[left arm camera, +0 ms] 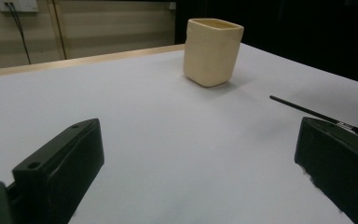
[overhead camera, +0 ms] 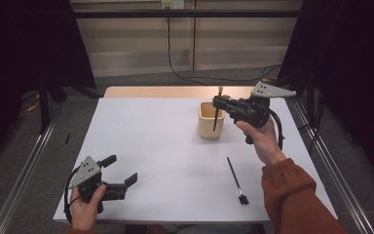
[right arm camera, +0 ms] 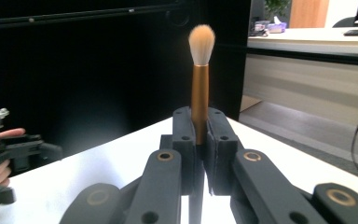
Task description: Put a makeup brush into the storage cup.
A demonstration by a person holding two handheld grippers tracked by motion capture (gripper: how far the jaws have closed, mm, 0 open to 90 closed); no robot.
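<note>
right gripper (overhead camera: 217, 103) has its jaws clamped on a makeup brush (right arm camera: 199, 84), held upright right over the beige cup (overhead camera: 210, 120). left gripper (overhead camera: 121, 170) sits wide open near the table's (overhead camera: 165, 161) front-left corner.

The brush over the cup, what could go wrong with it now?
The right tool pinches the makeup brush upright above the beige cup. It might slip through the narrow grip. Its handle tip could catch the rim and tip the cup over. A second brush lies near the sleeve and could get swept away.
</note>
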